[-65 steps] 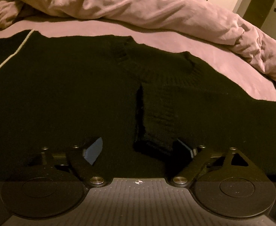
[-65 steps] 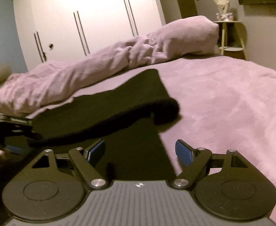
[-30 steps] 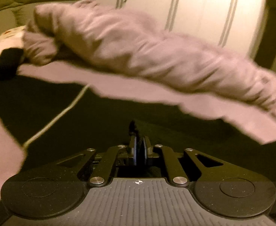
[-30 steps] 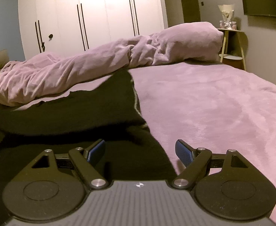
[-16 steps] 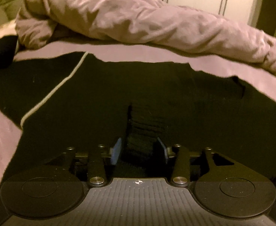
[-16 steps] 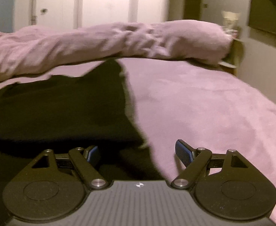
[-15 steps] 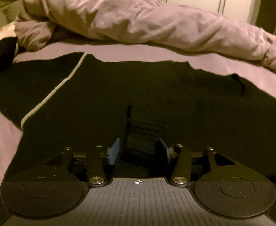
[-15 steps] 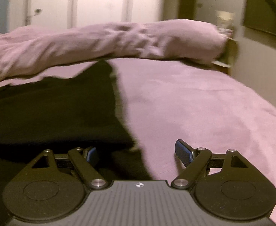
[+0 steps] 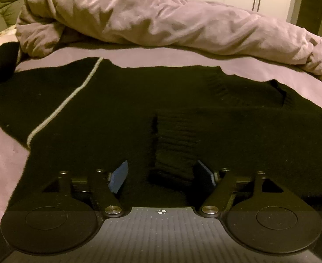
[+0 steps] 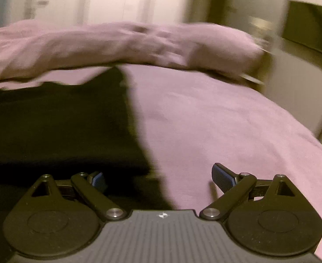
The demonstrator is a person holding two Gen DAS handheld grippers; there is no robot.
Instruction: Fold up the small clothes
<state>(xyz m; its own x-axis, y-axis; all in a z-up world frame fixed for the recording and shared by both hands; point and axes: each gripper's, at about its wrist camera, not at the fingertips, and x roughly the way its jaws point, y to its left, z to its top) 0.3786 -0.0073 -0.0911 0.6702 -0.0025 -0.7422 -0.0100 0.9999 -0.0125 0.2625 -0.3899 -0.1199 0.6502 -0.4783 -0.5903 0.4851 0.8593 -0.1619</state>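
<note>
both claws sit low over the black sweater (image 9: 139, 114), left claw (image 9: 161, 175) now spread wider off the cuff (image 9: 174, 153), right claw (image 10: 158, 178) still wide open

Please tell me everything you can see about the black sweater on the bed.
The black sweater looks knitted and lies spread flat on the pink bedsheet. A thin pale stripe runs across its left part. One sleeve is folded over the body; its ribbed cuff lies between the open left gripper fingers, ungripped.
</note>
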